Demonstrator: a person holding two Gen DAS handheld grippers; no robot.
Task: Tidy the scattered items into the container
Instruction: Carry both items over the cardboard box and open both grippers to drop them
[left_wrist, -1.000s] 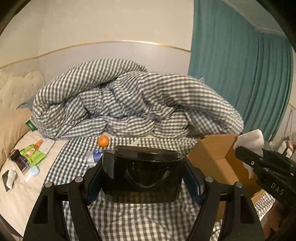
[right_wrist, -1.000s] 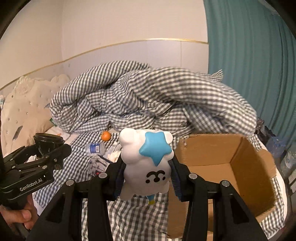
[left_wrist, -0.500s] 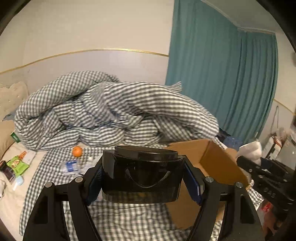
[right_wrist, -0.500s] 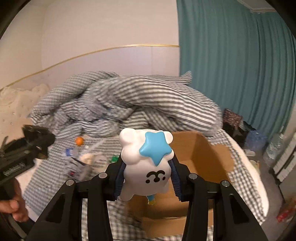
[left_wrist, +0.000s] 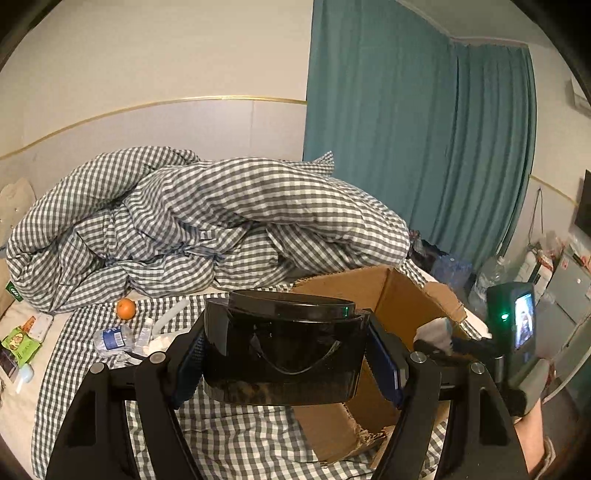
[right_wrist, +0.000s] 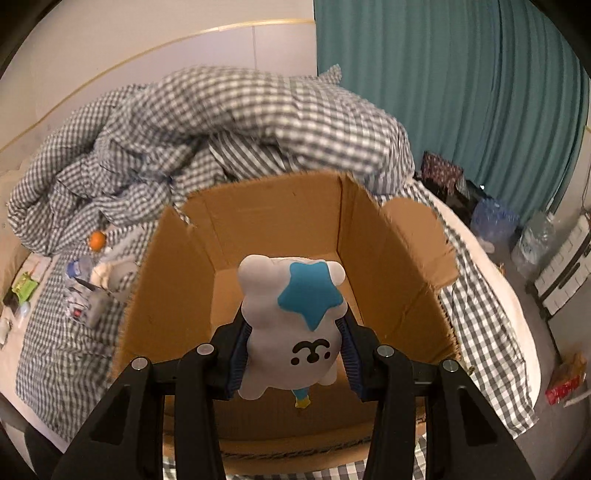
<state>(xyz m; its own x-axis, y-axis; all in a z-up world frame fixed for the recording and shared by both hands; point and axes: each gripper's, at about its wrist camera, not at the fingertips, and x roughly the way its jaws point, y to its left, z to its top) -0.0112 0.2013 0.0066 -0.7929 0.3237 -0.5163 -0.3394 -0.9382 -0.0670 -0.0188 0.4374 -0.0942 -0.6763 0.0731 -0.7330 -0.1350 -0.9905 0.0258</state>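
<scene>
- Right gripper (right_wrist: 293, 354) clamps a white toy (right_wrist: 290, 332), jaws half apart, pads squeezing its sides, above the open cardboard box (right_wrist: 391, 266).
- Toy: white, blue star, small black face.
- Left gripper (left_wrist: 284, 363) spreads wide around a black tub (left_wrist: 284, 354), just left of the box.

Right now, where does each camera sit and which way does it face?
Left wrist: on the left gripper, facing along the bed; fingers clamp a black tub; the other gripper shows at right.
Right wrist: on the right gripper, tilted down into the cardboard box; fingers clamp a white plush.
Shared: box, checked duvet, orange.
</scene>
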